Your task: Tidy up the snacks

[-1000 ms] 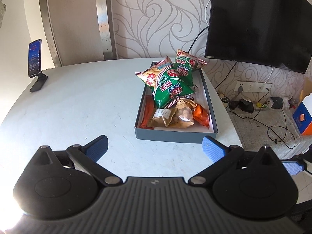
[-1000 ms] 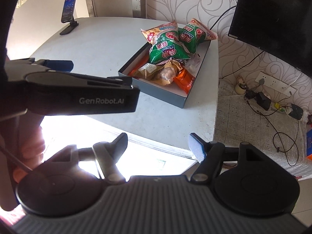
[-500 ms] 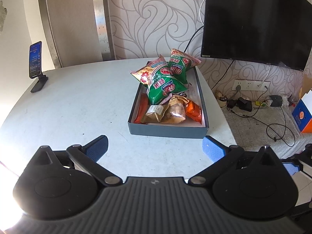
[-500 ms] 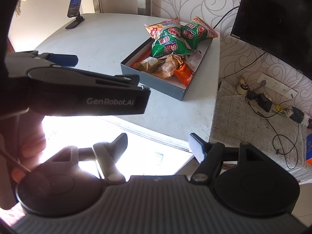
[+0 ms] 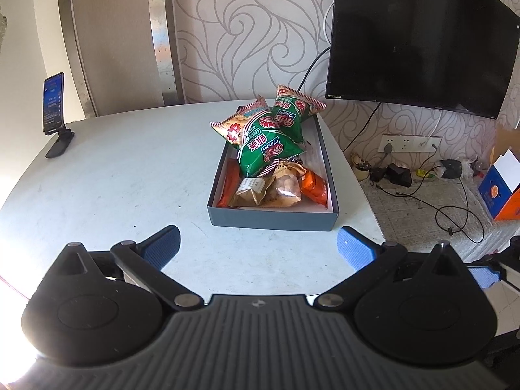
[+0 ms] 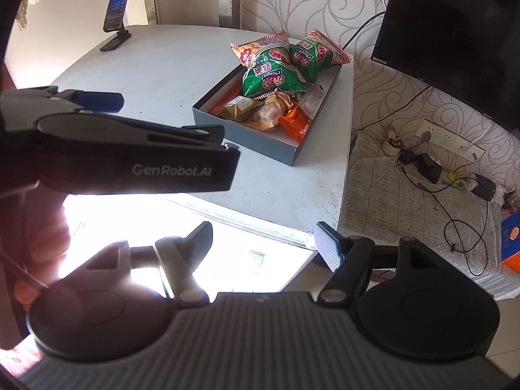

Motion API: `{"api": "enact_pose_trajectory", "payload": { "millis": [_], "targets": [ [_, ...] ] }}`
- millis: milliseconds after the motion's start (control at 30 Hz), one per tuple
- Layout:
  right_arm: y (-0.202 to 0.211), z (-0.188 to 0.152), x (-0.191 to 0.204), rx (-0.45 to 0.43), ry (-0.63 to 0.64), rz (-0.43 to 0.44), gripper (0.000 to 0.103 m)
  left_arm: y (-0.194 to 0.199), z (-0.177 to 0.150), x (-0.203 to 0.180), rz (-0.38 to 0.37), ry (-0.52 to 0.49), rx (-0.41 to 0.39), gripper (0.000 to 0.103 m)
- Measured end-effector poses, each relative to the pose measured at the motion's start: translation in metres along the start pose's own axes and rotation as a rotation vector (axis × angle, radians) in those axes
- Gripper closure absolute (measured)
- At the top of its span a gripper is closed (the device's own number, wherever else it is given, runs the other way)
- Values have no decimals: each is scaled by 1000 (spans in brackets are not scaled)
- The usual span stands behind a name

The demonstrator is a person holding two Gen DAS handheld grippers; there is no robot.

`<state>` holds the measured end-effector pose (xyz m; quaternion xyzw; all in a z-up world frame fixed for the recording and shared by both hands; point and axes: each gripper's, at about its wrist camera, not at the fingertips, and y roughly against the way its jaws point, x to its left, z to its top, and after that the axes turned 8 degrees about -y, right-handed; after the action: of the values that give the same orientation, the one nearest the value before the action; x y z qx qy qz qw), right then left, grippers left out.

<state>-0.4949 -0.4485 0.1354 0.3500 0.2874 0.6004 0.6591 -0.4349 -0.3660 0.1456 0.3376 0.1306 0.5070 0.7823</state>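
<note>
A dark grey box (image 5: 273, 219) (image 6: 250, 139) stands on the white table, filled with snacks. Two green bags (image 5: 266, 151) (image 6: 271, 79) and an orange-yellow bag (image 5: 232, 128) are piled at its far end. Brown packets (image 5: 269, 190) and an orange packet (image 5: 313, 185) lie at its near end. My left gripper (image 5: 258, 248) is open and empty, hovering over the table short of the box. My right gripper (image 6: 263, 243) is open and empty too, below the table's near edge. The left gripper's body (image 6: 130, 159) shows side-on in the right wrist view.
A phone on a stand (image 5: 53, 113) sits at the table's far left. A black screen (image 5: 419, 39) hangs on the wall at the right. Cables, a socket strip (image 5: 409, 138) and an orange-blue carton (image 5: 502, 188) lie on the floor to the right. A hand (image 6: 45, 243) holds the left gripper.
The box has slid a little leftward and farther off in the left wrist view. In the right wrist view the left gripper's body sits further right. Both grippers stay open.
</note>
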Motion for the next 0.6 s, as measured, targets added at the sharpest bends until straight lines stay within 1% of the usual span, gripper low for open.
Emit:
{"api": "enact_pose_trajectory", "payload": {
  "millis": [600],
  "targets": [
    [-5,3,6,12,11,3,32,-3,3,8,-5,10,4,0]
  ]
}}
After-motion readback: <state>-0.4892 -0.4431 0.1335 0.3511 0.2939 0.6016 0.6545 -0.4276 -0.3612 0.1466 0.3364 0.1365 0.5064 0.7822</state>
